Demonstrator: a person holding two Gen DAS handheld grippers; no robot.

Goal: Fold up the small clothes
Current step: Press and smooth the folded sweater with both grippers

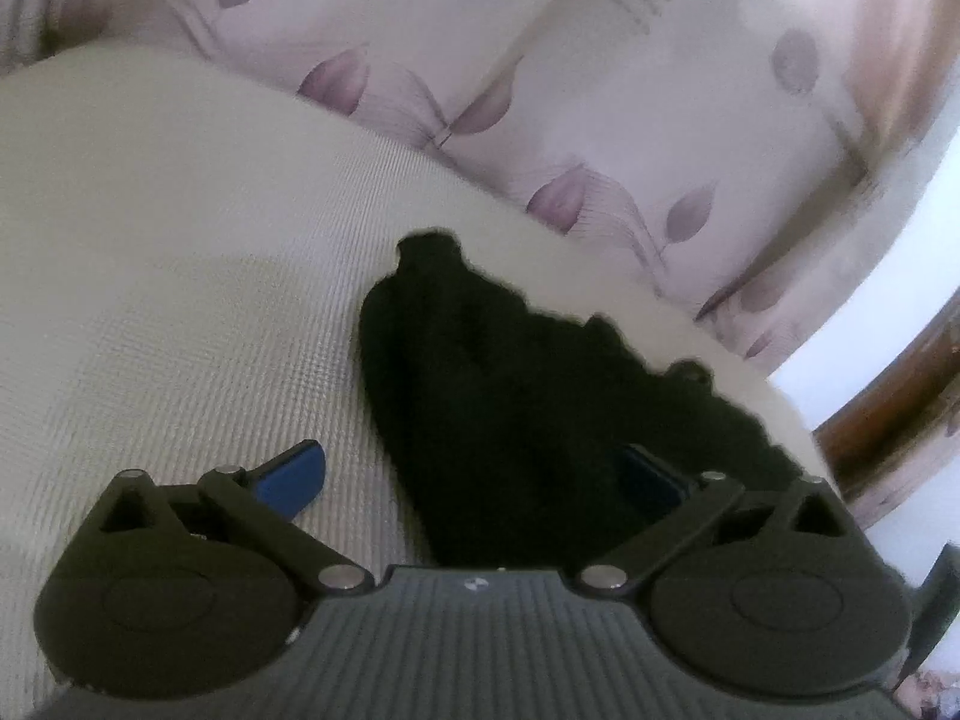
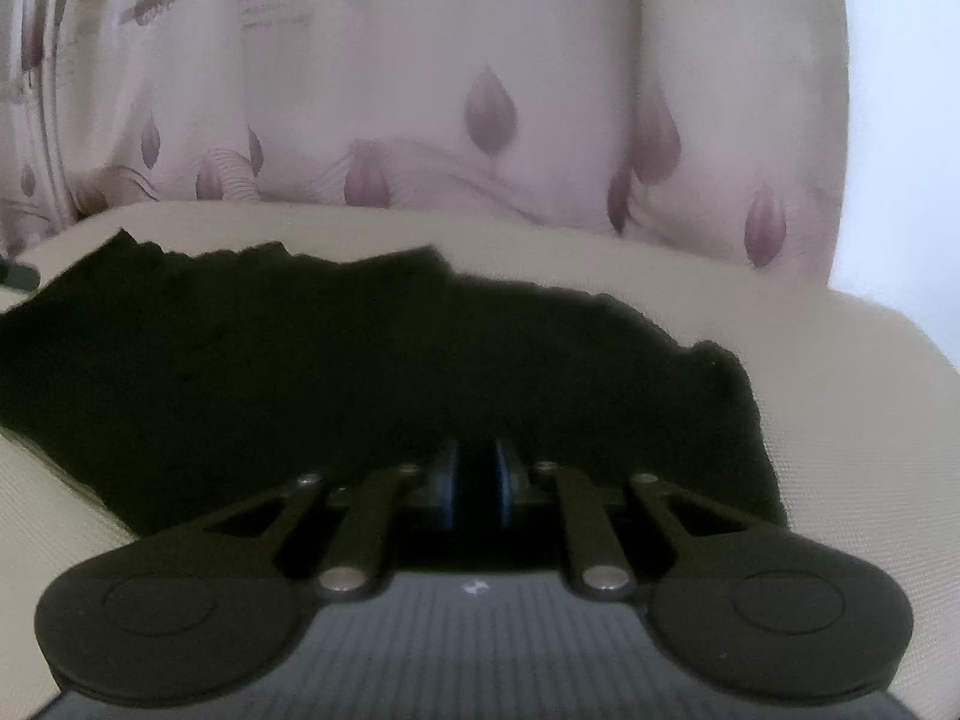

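A pale curtain [image 2: 420,60] printed with mauve leaves hangs across the far side of the scene, just behind everything else. In front of it lies a cream, finely woven cushioned surface [image 1: 150,240], filling the near and left part of the left wrist view.

On that surface rests a black garment [image 2: 300,372], crumpled, with a ragged far edge. It stretches from the left side across to the right of centre in the right wrist view.

The left gripper [image 1: 474,474] has its blue fingers [image 1: 294,477] spread wide apart. The left one is over bare cushion and the right one is over the dark cloth, neither pressing on it.

The right gripper [image 2: 477,483] is clenched on the garment's near edge, with dark cloth showing between its pads.
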